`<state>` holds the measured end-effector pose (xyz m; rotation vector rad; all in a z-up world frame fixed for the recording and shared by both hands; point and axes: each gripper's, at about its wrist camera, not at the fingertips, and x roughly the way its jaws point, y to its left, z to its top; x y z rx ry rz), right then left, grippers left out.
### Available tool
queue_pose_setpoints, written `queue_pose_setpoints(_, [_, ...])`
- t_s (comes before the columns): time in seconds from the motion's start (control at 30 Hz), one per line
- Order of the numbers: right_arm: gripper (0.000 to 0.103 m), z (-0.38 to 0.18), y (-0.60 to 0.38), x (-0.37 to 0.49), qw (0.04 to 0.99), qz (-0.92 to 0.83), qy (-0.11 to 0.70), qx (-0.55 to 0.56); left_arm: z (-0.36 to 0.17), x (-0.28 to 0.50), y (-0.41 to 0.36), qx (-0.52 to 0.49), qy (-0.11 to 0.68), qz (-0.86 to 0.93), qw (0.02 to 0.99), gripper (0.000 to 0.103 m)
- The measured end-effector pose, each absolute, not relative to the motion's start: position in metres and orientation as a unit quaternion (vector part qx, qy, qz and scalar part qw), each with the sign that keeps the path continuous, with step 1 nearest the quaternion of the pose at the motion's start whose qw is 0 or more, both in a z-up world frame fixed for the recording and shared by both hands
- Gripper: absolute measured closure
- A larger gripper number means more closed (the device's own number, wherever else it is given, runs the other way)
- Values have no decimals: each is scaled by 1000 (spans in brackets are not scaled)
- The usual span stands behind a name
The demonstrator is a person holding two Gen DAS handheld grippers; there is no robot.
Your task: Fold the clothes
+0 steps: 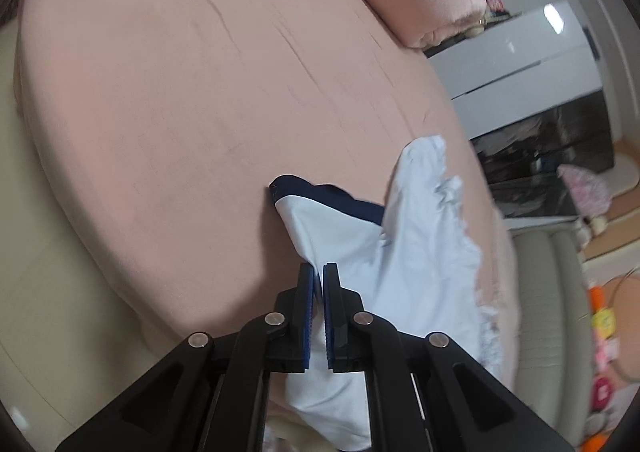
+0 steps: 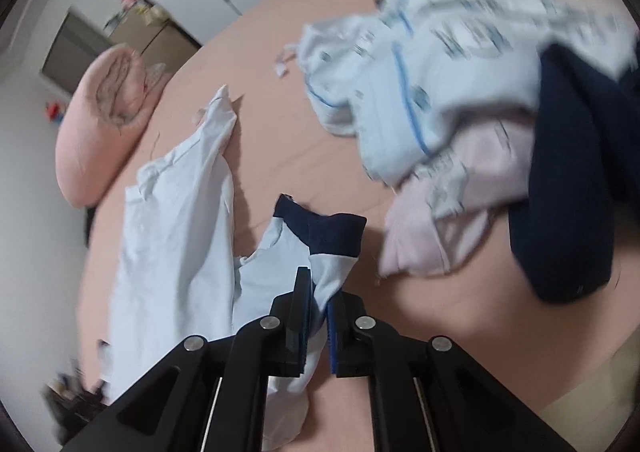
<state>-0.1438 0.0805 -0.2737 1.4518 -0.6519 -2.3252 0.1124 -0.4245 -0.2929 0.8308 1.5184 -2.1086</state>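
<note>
The pale blue shirt [image 1: 400, 284] with navy cuffs was held over the pink bed [image 1: 180, 91], both the left tongs [image 1: 319, 272] and right tongs [image 2: 318, 284] clamped on bunched cloth. Light, limp, draping fabric was judged; seams or cuffs were judged better holds.

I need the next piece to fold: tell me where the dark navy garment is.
In the right wrist view, the dark navy garment lies at the far right on the pink bed, against the heap of pale clothes.
</note>
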Motion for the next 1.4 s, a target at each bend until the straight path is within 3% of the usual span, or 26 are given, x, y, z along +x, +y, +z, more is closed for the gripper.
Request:
queue_pose_setpoints(0.03, [64, -276, 83, -142, 167, -807, -246, 511, -293, 113, -426, 296, 551, -755, 199, 94])
queue_pose_setpoints(0.07, [43, -278, 86, -141, 172, -799, -263, 513, -293, 114, -427, 298, 555, -752, 194, 84])
queue_pose_setpoints(0.1, [31, -280, 89, -140, 177, -791, -280, 515, -293, 114, -428, 302, 558, -749, 189, 63])
queue_pose_setpoints(0.13, [29, -282, 92, -138, 183, -782, -297, 516, -292, 114, -428, 307, 562, -746, 185, 47])
queue_pose_setpoints(0.17, [28, -284, 95, -137, 188, -773, -314, 518, -292, 115, -428, 303, 569, -743, 179, 20])
queue_pose_setpoints(0.2, [28, -287, 98, -136, 193, -764, -331, 519, -292, 116, -428, 294, 580, -740, 173, 16])
queue_pose_setpoints(0.47, [24, -304, 120, -124, 226, -685, -454, 523, -313, 111, -419, 242, 671, -692, 114, 16])
queue_pose_setpoints(0.73, [23, -330, 105, -123, 211, -657, -475, 546, -329, 103, -414, 278, 667, -681, 117, 16])
queue_pose_setpoints(0.87, [17, -333, 93, -127, 214, -648, -493, 539, -331, 95, -417, 273, 677, -675, 104, 16])
queue_pose_setpoints(1.4, [17, -359, 49, -155, 282, -567, -577, 516, -338, 78, -422, 261, 701, -662, 55, 15])
